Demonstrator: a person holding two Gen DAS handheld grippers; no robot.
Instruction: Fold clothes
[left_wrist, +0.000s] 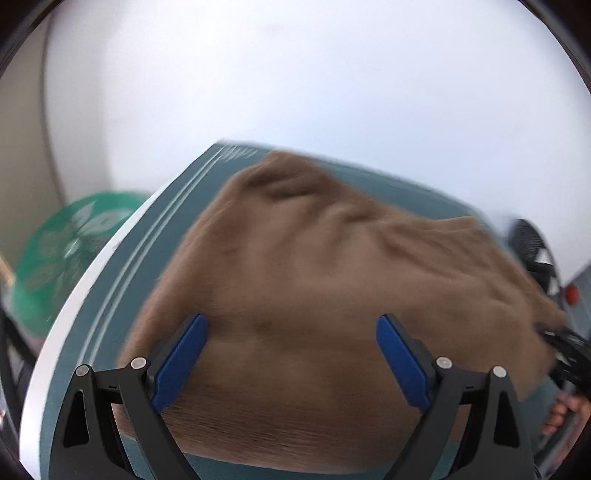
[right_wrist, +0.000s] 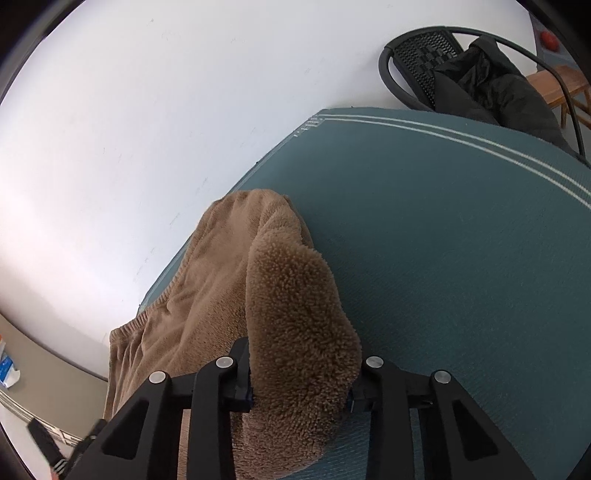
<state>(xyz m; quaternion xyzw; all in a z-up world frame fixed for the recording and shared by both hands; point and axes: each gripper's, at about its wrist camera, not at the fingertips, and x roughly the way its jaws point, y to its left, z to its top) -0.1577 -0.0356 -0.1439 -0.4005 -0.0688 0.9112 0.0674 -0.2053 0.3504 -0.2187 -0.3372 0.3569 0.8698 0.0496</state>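
A brown fleece garment lies spread on the teal mat. My left gripper hovers over its near part with both blue pads wide apart and nothing between them. In the right wrist view the garment lies along the mat's left edge. A thick fuzzy fold of it rises into my right gripper, whose fingers press on it from both sides. The right gripper also shows, blurred, at the garment's right corner in the left wrist view, with a hand below it.
A green patterned basket stands beyond the table's white rim on the left. A black mesh chair with a dark jacket stands behind the mat's far right corner, a wooden bench beside it. A white wall fills the background.
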